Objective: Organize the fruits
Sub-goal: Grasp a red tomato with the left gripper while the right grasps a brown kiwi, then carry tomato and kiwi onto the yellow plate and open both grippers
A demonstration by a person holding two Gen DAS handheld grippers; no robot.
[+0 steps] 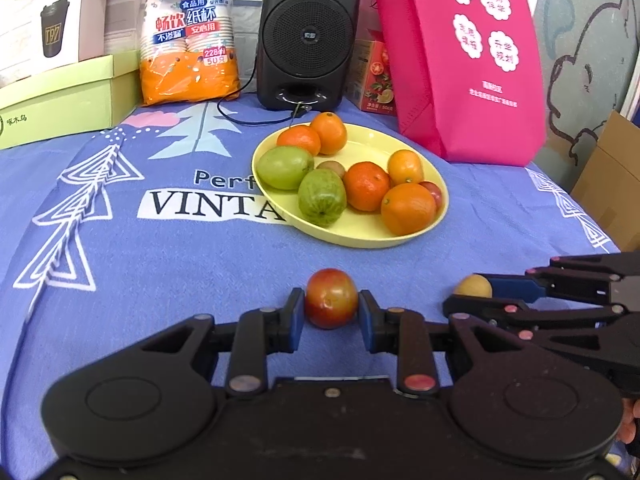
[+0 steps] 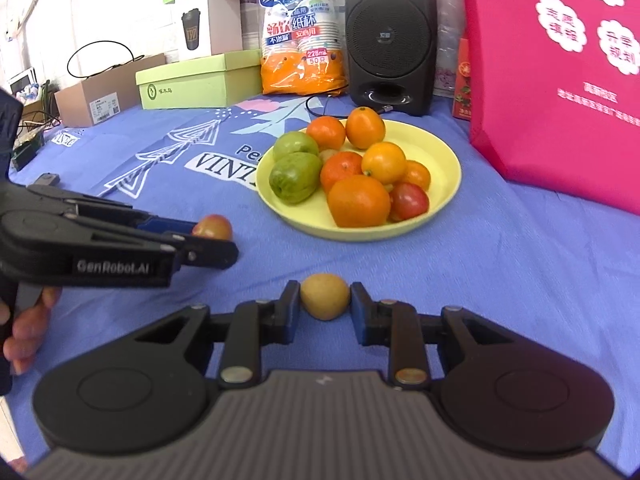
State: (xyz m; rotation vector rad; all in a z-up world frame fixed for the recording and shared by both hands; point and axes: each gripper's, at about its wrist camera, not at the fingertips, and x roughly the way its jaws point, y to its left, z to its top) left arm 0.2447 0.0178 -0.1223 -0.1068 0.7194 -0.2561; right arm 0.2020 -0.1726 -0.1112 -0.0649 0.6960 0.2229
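Note:
A yellow plate (image 1: 400, 148) holds several oranges, two green fruits and a red one; it also shows in the right wrist view (image 2: 436, 148). My left gripper (image 1: 331, 312) is shut on a red plum (image 1: 331, 298) just above the blue cloth in front of the plate. It also shows at the left of the right wrist view (image 2: 208, 240), with the plum (image 2: 214, 226) in it. My right gripper (image 2: 325, 308) is shut on a small yellow fruit (image 2: 325, 296) to the right of the left one. It shows in the left wrist view (image 1: 468, 300) holding the yellow fruit (image 1: 474, 286).
A black speaker (image 1: 308, 32) with its cable, an orange pack of paper cups (image 1: 188, 32), green and white boxes (image 1: 68, 92) and a pink bag (image 1: 464, 60) stand along the back. A cardboard box (image 2: 104, 96) stands at the far left, and the table edge (image 1: 592, 216) runs down the right.

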